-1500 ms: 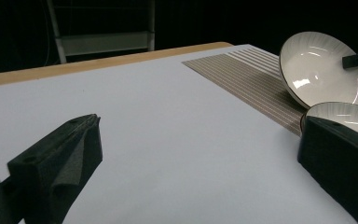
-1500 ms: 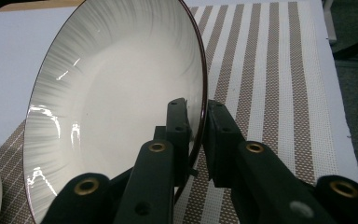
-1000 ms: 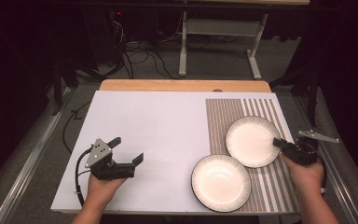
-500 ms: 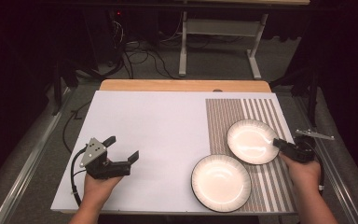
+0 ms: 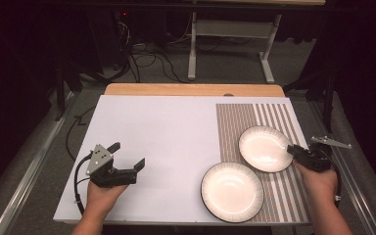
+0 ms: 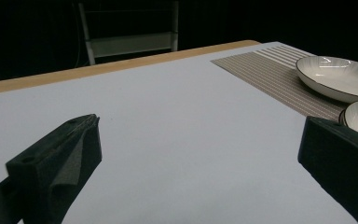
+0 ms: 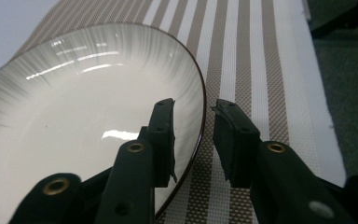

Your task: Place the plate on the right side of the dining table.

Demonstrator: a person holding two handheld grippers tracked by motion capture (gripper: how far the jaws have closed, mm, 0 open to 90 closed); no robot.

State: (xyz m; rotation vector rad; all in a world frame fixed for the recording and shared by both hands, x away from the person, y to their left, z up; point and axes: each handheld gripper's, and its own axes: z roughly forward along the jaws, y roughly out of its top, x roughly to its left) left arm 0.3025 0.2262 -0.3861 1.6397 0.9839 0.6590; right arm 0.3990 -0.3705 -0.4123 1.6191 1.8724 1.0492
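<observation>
- Looking across the white rectangular table top [image 5: 166, 147], we see a wide bare stretch between our two hands, with the wooden strip [image 5: 191, 89] along the far edge.
- We find the brown-and-white striped woven mat [image 5: 274, 117] covering the right end, its outer edge running close to the table's right border.
- We hold the right gripper [image 7: 193, 121] at the right rim of the far white round ceramic plate with a dark rim [image 5: 265, 148]; its jaws have just been opening and now straddle that rim, one inside, one outside, with a gap, not pinching.
- We see the near white round ceramic plate [image 5: 232, 192] just beside the far one, toward the front edge.
- We keep the left gripper [image 5: 127, 159] spread wide over bare table, well apart from both plates.
</observation>
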